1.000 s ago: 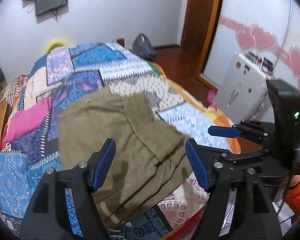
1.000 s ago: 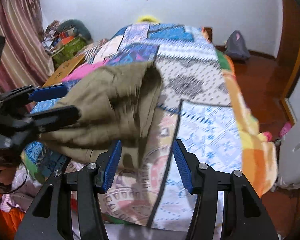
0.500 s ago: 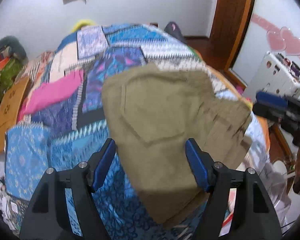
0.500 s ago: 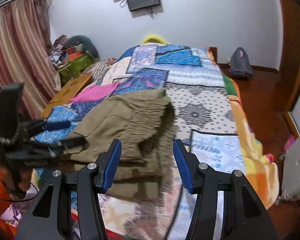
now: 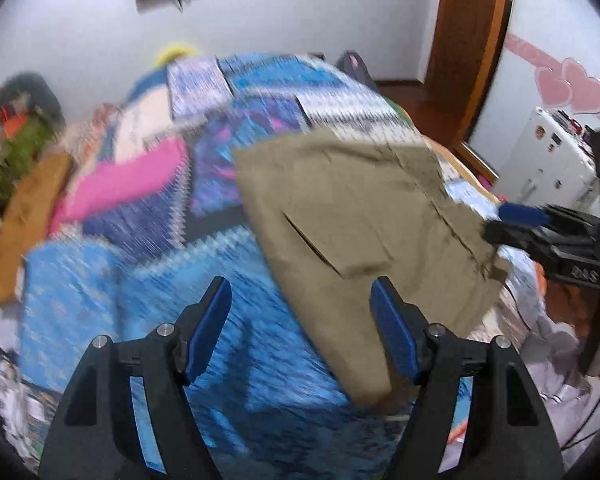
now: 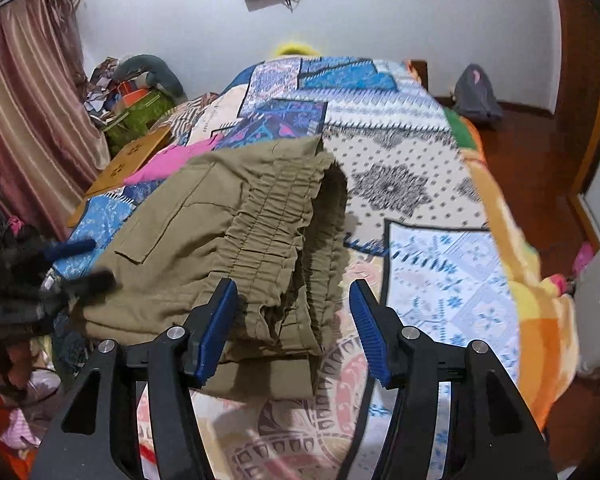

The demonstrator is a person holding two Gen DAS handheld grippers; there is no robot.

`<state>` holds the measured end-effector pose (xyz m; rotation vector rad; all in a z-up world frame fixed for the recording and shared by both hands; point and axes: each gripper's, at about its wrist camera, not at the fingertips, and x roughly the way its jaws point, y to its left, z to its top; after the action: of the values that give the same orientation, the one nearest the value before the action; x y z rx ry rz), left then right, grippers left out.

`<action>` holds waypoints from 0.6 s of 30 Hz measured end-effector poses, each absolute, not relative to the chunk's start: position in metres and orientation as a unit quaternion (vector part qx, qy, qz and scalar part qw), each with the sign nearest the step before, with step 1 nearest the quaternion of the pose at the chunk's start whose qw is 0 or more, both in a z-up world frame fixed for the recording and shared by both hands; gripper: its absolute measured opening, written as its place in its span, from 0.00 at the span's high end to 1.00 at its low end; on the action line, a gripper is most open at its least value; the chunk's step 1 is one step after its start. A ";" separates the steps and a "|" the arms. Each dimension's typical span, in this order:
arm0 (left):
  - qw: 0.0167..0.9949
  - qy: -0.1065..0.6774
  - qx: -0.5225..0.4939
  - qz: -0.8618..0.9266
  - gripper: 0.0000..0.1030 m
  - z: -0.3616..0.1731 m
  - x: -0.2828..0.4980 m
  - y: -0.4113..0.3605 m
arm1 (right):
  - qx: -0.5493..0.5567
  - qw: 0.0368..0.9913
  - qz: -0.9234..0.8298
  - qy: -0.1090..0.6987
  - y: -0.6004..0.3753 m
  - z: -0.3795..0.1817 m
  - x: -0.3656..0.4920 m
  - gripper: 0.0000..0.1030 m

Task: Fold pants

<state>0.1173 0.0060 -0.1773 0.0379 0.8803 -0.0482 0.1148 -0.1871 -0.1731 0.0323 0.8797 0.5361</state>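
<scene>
Olive-khaki pants point(image 5: 352, 216) lie folded in a compact stack on a patchwork bedspread point(image 5: 140, 288), near the bed's front edge. In the right wrist view the pants point(image 6: 228, 232) show their gathered elastic waistband toward the right. My left gripper point(image 5: 300, 328) is open and empty, above the bedspread just left of the pants; it also shows blurred at the left of the right wrist view point(image 6: 76, 264). My right gripper point(image 6: 292, 320) is open and empty, just above the near edge of the pants; it also shows in the left wrist view point(image 5: 512, 224).
A white cabinet point(image 5: 548, 160) stands right of the bed beside a wooden door frame point(image 5: 468, 40). A brown board point(image 6: 128, 164) and piled clutter point(image 6: 136, 92) lie left of the bed by a curtain. A dark bag point(image 6: 476, 96) sits on the floor.
Both grippers have drawn back from the pants. The left gripper has swung to the left, blurring its view. The pants have settled flatter on the bed.
</scene>
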 end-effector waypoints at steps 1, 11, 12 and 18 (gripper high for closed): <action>0.908 0.417 0.023 -0.016 0.30 -0.171 0.120 0.012 | 0.016 0.871 0.257 0.419 -0.189 -0.169 0.112 0.48; 0.893 0.447 0.046 0.017 0.29 -0.198 0.149 0.035 | 0.032 0.846 0.314 0.430 -0.183 -0.169 0.079 0.46; 0.892 0.450 0.043 0.021 0.29 -0.205 0.149 0.034 | 0.029 0.841 0.315 0.438 -0.180 -0.174 0.079 0.46; 0.893 0.447 0.028 0.034 0.29 -0.212 0.141 0.033 | 0.008 0.823 0.314 0.474 -0.163 -0.204 0.086 0.46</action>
<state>0.1414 0.0330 -0.2125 0.0584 0.9281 0.0699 0.0865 -0.1633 -0.2041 0.0160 1.0090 0.6676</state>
